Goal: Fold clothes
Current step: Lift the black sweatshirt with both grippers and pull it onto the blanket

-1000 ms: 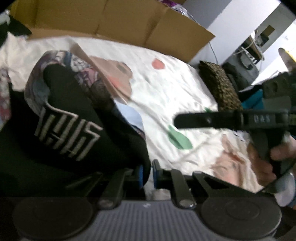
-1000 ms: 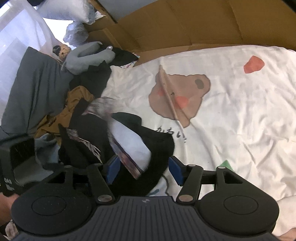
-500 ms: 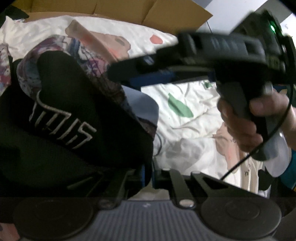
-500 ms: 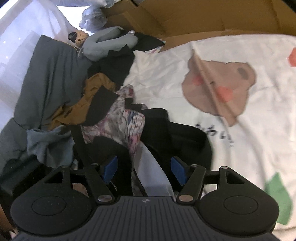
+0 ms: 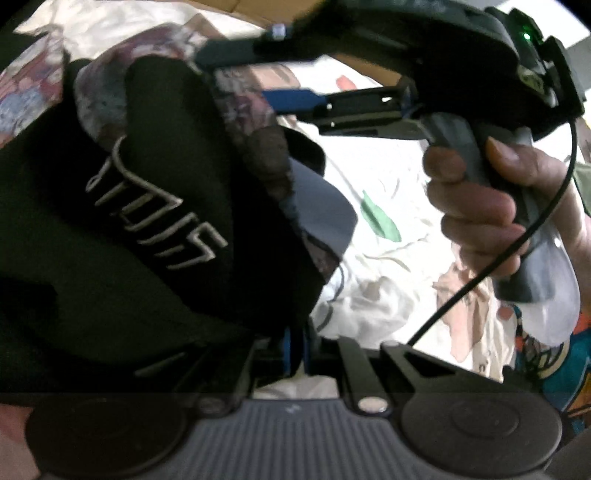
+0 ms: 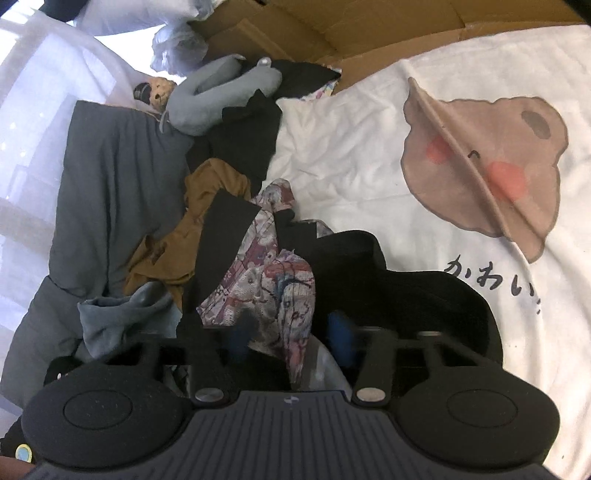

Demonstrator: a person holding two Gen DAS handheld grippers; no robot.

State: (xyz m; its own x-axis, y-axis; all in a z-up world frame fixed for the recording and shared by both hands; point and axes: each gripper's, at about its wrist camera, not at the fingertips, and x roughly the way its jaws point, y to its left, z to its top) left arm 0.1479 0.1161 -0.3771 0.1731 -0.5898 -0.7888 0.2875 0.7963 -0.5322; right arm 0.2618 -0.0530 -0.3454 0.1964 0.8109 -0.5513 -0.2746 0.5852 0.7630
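Note:
A black garment with silver lettering (image 5: 147,206) and a patterned purple-and-white lining (image 6: 266,288) hangs bunched over the white bear-print bedsheet (image 6: 369,147). My left gripper (image 5: 295,347) is shut on the garment's black lower edge. In the left wrist view my right gripper (image 5: 236,77) reaches in from the right, held by a hand (image 5: 476,206). Its fingers straddle the upper patterned fold. In its own view, the right gripper (image 6: 290,336) has its jaws closing, with the patterned fabric between the blue pads (image 6: 340,332), which are blurred and still apart.
A heap of clothes lies left of the garment: a brown piece (image 6: 207,199), black pieces and a grey-blue one (image 6: 122,314). A dark grey cushion (image 6: 110,177) and a grey plush (image 6: 221,96) sit behind. Cardboard (image 6: 332,22) lines the bed's far edge.
The right gripper swung left across the bed onto the patterned fold, and its jaws narrowed around it. The left gripper kept its hold and sank a little.

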